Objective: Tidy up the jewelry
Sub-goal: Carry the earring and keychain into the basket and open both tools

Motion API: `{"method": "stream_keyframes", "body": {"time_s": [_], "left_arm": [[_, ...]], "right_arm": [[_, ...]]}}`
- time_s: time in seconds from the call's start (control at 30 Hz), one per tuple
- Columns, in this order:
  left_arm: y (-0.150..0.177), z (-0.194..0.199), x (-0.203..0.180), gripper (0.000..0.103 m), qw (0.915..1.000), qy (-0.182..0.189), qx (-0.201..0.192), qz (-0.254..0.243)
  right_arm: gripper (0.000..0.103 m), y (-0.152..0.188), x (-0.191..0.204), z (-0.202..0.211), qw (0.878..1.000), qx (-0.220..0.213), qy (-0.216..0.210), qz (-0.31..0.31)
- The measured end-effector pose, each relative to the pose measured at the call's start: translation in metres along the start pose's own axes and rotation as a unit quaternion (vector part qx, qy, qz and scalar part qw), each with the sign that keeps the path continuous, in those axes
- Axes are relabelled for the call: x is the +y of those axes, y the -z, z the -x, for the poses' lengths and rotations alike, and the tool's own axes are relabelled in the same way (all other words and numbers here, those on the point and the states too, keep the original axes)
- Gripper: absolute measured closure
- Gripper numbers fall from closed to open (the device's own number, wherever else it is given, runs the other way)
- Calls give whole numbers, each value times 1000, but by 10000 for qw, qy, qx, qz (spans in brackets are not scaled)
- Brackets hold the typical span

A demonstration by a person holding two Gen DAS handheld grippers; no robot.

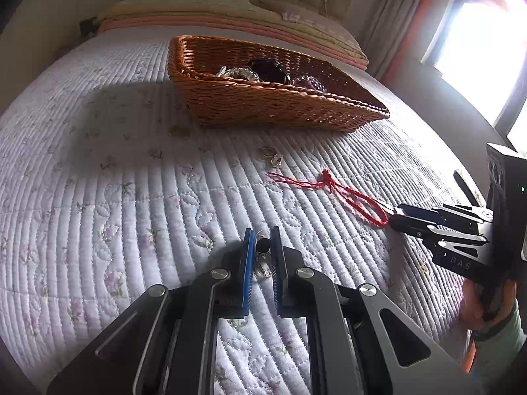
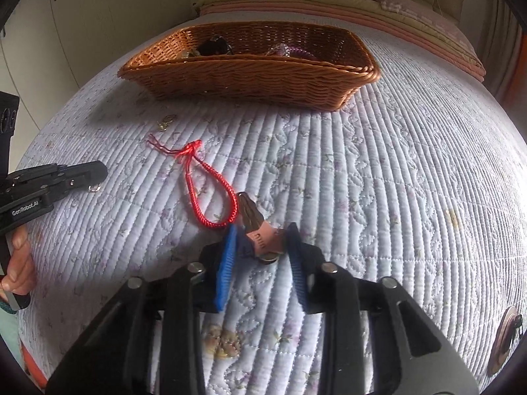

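A wicker basket (image 1: 263, 98) (image 2: 250, 72) with several jewelry pieces stands on the quilted bed. My left gripper (image 1: 262, 240) is low on the quilt, its jaws narrowly apart around a small black-and-clear earring (image 1: 263, 253); contact is unclear. My right gripper (image 2: 262, 233) is open, its fingers on either side of a pink and brown hair clip (image 2: 260, 230) lying on the quilt. A red braided cord bracelet (image 1: 349, 197) (image 2: 210, 191) lies between the grippers. Small gold earrings (image 1: 271, 158) (image 2: 166, 121) lie in front of the basket.
Folded blankets and a pillow (image 1: 230, 10) are stacked at the head of the bed. A bright window (image 1: 477, 52) is to the right. A round brownish object (image 2: 505, 339) lies at the far right edge in the right wrist view.
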State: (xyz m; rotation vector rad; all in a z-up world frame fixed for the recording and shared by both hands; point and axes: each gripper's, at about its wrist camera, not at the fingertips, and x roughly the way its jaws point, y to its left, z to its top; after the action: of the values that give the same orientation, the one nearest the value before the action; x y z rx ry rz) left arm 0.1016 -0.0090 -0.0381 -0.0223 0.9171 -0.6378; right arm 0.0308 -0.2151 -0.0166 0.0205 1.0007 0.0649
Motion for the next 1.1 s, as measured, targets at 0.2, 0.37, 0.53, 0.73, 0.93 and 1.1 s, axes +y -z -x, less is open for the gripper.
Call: {"method": "stream_keyframes", "body": {"time_s": [0.2,0.37,0.53,0.73,0.93,1.1], "left_arm": [[3,7,-8,95,9994,310,-54,-157],[3,19,-5,95,9962,833,-237,-70],[-1,24,-6,95,9954,899,-329,-2],[-33,47,-21,95,9937,782,-777,-223],[-103,55,-29,95,9901,370,-1294,-404],[-157,29,-16,95,9901,184,-1383,-135]], "right_arm": [[82,9,3,15,9997,-161,101,-181],[82,8,-6,32,9983,-379,62,-431],[82,0,-9,52,9967,-642,20,-503],[82,-29,-12,81,9915,-1162,-22,-577],[82,-88,-23,80,9859,-1538,-45,-661],[82,-139,-37,45,9856,-1423,-145,-900]]}}
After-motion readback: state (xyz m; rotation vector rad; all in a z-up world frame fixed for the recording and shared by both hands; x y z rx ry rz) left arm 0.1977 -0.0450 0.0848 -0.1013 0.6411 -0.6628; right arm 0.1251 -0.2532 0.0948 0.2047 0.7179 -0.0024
